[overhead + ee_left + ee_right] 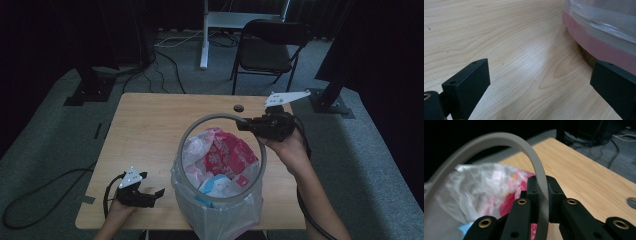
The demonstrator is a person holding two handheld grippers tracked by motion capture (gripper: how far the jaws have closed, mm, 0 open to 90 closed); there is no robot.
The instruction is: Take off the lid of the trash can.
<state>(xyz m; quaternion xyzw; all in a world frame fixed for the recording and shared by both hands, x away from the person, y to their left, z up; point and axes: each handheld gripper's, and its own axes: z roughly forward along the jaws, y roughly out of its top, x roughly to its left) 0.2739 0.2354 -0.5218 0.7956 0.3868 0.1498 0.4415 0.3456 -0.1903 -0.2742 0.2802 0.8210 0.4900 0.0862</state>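
A grey ring [186,135] hangs tilted over the mouth of a bin lined with a clear bag [220,220]. My right gripper [242,124] is shut on the ring's far right arc. In the right gripper view the jaws of my right gripper [542,185] pinch the grey ring [499,137], which curves up and away to the left. Pink and white crumpled bags [225,150] fill the bin. My left gripper [152,192] rests low on the table left of the bin, open and holding nothing. The left gripper view has my left gripper [536,82] beside the bin's pink base [599,47].
The wooden table [150,130] has a small round hole [239,107] near its far edge. A black chair [270,50] stands behind the table. A cable [40,190] lies on the floor at the left.
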